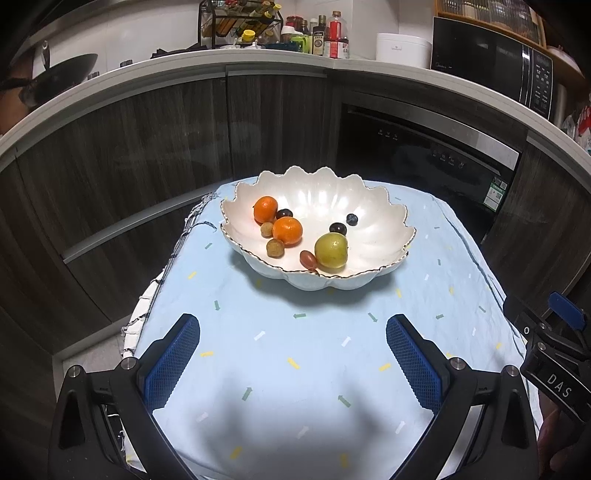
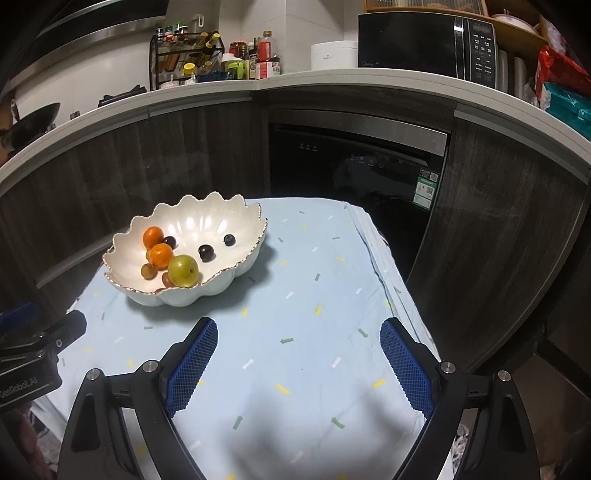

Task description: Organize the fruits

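Observation:
A white scalloped bowl [image 1: 373, 221] stands at the far end of a light blue cloth-covered table [image 1: 295, 350]. It holds two oranges [image 1: 287, 230], a green apple [image 1: 331, 250], two small brown fruits [image 1: 275, 248], a red grape tomato [image 1: 308, 259] and dark berries [image 1: 337, 228]. My left gripper [image 1: 293, 354] is open and empty, well short of the bowl. My right gripper [image 2: 299, 358] is open and empty, to the right of the bowl [image 2: 221, 229] and nearer than it. The apple [image 2: 183, 270] and oranges [image 2: 161, 255] show in the right wrist view too.
Dark kitchen cabinets [image 1: 147, 155] and a dishwasher [image 1: 424, 155] stand behind the table. The counter above holds bottles [image 1: 325, 37], a spice rack [image 1: 240, 22] and a microwave [image 1: 491, 62]. The right gripper's body [image 1: 554, 358] shows at the left view's right edge.

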### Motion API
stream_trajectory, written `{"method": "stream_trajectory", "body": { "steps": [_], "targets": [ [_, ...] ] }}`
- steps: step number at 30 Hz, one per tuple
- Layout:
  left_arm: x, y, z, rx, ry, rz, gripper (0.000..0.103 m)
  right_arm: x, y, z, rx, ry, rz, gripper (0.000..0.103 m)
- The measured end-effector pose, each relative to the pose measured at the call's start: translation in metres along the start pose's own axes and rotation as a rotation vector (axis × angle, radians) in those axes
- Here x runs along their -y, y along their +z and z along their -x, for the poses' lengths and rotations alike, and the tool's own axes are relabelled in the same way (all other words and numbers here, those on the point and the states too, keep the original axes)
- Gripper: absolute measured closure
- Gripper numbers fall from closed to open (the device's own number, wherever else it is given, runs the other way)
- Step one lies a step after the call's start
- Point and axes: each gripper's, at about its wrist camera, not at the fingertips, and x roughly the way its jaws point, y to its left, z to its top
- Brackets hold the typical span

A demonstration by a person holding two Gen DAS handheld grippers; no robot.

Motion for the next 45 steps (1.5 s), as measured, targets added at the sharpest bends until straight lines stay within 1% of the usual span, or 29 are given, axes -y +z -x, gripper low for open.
{"method": "stream_trajectory", "body": {
  "steps": [6,13,23,45],
  "targets": [
    [0.0,0.0,0.0,-0.001,-0.001,-0.001,0.0,0.0,0.0,0.0,0.002,-0.001,0.0,0.012],
    [-0.001,0.001,0.002,0.016,-0.011,0.01,0.0,-0.001,0.001,0.004,0.02,-0.002,0.009,0.012],
    [0.001,0.002,0.003,0.011,-0.012,0.006,0.0,0.004,0.001,0.009,0.037,-0.002,0.005,0.012],
    [-0.005,-0.002,-0.008,-0.033,-0.021,0.05,0.0,0.001,0.001,0.003,0.026,0.001,0.024,0.012]
  ]
}}
